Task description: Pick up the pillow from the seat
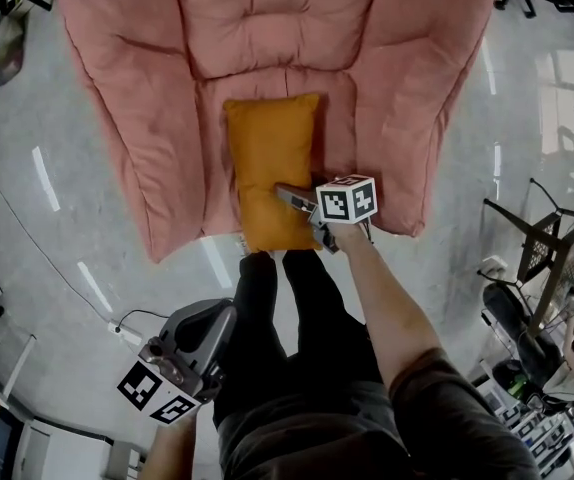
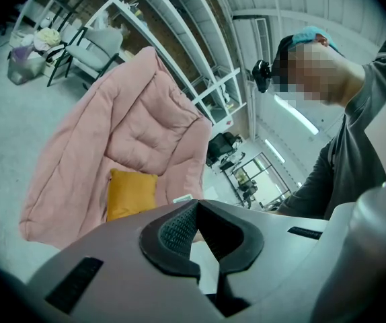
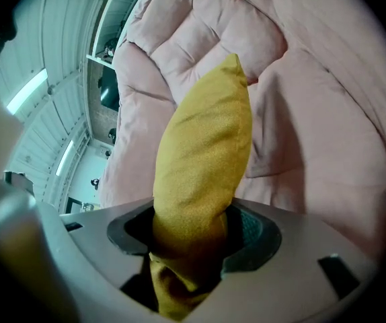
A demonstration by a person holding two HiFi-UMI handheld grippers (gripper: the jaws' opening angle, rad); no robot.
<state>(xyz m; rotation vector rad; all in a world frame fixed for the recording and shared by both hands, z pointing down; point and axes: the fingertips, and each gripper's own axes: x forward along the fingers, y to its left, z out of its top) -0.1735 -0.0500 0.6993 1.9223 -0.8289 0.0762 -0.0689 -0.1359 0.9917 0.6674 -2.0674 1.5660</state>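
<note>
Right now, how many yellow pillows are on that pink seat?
1. The yellow pillow lies mid-front on the pink seat, one edge clamped in the right hand-held gripper. No other shows.

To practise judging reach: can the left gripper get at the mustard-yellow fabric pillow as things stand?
Probably yes. The left gripper hangs back by the person's leg, nothing between; the pillow is free on its left, the right gripper pinching its near end.

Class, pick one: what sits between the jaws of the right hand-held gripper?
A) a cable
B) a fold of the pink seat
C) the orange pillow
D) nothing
C: the right gripper view shows the orange pillow pinched in the right hand-held gripper.
</note>
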